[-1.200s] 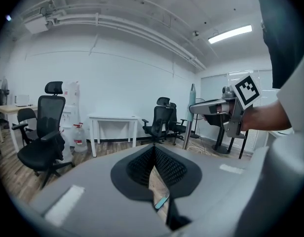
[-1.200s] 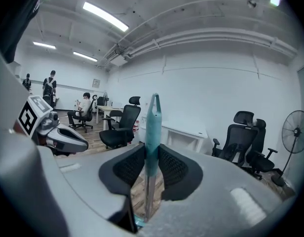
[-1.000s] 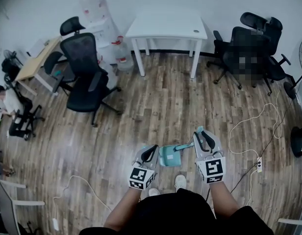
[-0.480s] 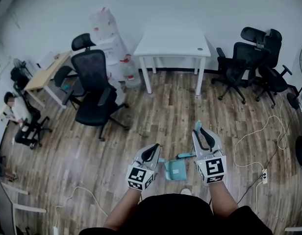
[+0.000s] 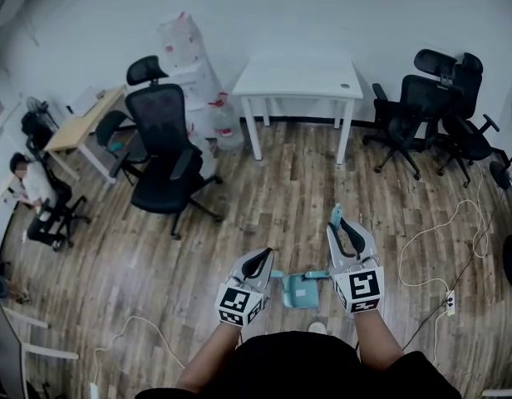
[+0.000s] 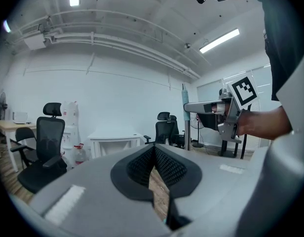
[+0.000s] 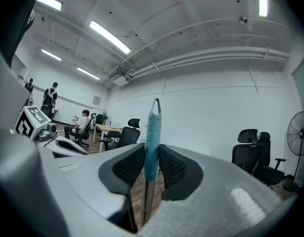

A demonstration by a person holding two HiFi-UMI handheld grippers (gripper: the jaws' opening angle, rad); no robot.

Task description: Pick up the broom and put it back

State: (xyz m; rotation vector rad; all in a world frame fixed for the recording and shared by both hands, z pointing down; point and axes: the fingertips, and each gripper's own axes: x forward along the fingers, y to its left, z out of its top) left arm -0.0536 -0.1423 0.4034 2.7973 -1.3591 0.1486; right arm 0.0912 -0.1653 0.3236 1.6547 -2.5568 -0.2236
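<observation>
Head view looks steeply down; both gripper views look level along their jaws, all sharing the black chairs (image 5: 160, 148).

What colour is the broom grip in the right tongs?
The broom grip is teal; clearest in right gripper view.

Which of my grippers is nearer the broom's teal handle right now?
Right. The right gripper is shut on the broom handle. The left gripper stands apart from it, off to its left in the head view, jaws together.

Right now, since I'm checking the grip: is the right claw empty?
No, the right claw grips the teal broom handle between its pads.
</observation>
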